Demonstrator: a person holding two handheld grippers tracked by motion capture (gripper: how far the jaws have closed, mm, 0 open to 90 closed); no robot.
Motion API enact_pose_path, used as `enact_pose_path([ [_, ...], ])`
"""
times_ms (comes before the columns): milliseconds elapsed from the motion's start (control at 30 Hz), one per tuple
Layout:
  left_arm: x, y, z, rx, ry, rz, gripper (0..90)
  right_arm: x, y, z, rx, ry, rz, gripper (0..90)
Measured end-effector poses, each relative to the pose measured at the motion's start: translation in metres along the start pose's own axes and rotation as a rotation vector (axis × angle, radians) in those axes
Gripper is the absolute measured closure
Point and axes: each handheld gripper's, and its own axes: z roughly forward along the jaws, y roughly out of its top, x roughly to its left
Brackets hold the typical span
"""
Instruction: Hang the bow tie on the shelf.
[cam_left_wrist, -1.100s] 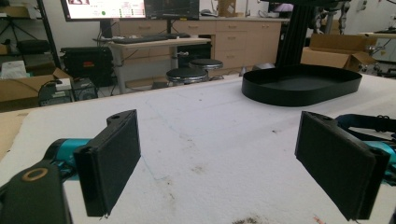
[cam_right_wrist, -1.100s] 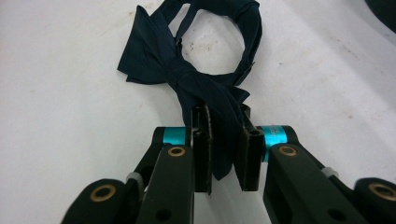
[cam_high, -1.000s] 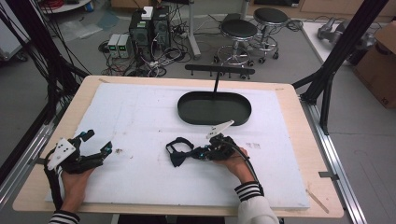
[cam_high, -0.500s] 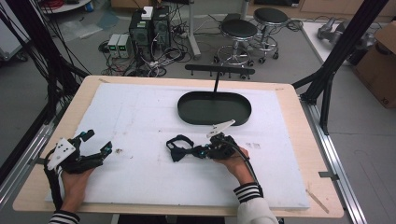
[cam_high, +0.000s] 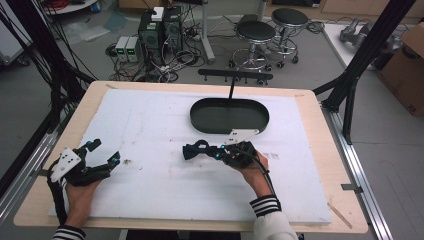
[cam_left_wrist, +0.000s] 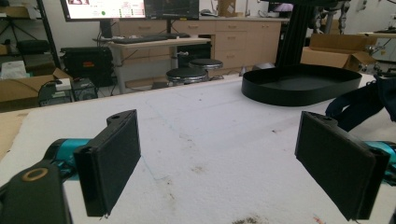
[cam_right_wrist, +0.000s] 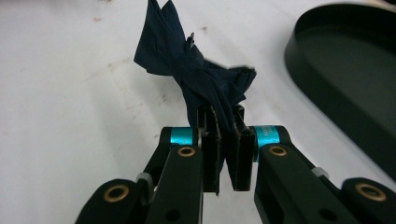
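I'm working in what looks like a lab or robotics workshop. My bench (cam_high: 310, 125) sits inside a black metal frame (cam_high: 370, 55) hung with cable bundles (cam_high: 55, 65). Behind it, computer boxes (cam_high: 160, 30) and tangled wires lie on the grey floor beside two round stools (cam_high: 270, 30). From the left claw's camera I see monitors (cam_left_wrist: 130, 8), wooden cabinets (cam_left_wrist: 224, 32) and cardboard boxes (cam_left_wrist: 336, 49).

A light wooden table (cam_high: 320, 125) carries a white foam sheet (cam_high: 150, 125) that covers most of its top. On the sheet lies a black oval tray (cam_high: 200, 119), toward the far edge. Just in front of the tray lies a bunched dark blue cloth (cam_high: 196, 149).
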Motion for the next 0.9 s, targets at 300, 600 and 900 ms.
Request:
enact_pose_path([
  [300,0.000,0.000,0.000,0.002,0.000,0.003,14.5,-0.004,0.006,-0.016,-0.118,-0.067,-0.008,85.3],
  [600,0.000,0.000,0.000,0.004,0.000,0.003,14.5,-0.014,0.014,-0.035,-0.198,-0.124,0.034,85.1],
  [900,0.000,0.000,0.000,0.004,-0.001,-0.004,14.6,-0.023,0.033,-0.046,-0.224,-0.163,0.022,84.9],
])
